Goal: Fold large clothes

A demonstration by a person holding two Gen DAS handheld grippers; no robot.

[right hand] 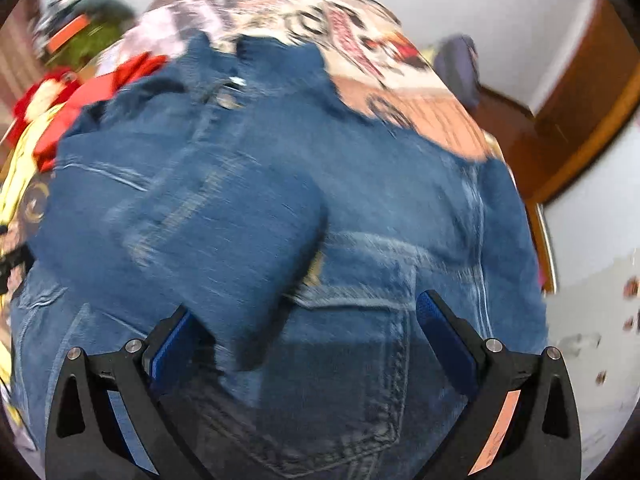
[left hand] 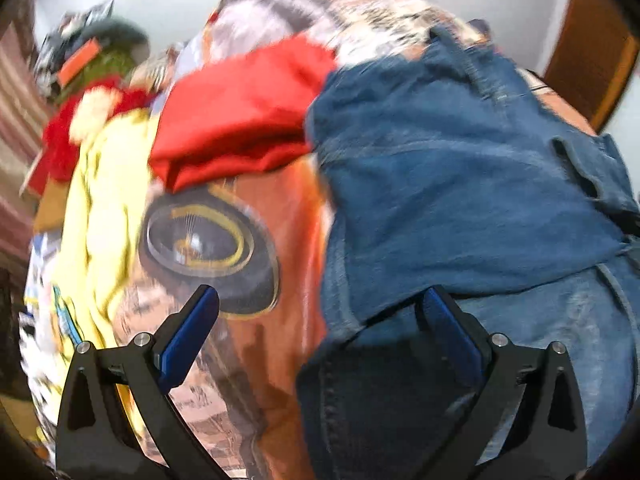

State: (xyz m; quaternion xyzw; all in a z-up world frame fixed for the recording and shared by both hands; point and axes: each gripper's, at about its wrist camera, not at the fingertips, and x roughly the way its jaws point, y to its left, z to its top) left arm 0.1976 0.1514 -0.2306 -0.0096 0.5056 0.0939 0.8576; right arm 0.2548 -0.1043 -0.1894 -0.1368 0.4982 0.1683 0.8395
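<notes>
Blue denim jeans [left hand: 460,200] lie on a printed bedsheet [left hand: 272,240], with one part folded over the rest. My left gripper [left hand: 320,320] stands open at the jeans' left edge, its right finger [left hand: 448,328] at the denim and its left finger over the sheet. In the right wrist view the jeans [right hand: 280,200] fill the middle, back pocket and seams showing. My right gripper [right hand: 308,332] is open just above them. The folded denim flap reaches between its fingers and covers the tip of the left one. Both views are motion-blurred.
A folded red garment [left hand: 248,120] lies beside the jeans and a yellow garment [left hand: 104,200] lies left of it. A cluttered pile [left hand: 100,56] sits at the far left. Brown wooden furniture [right hand: 560,140] stands at the right against a white wall.
</notes>
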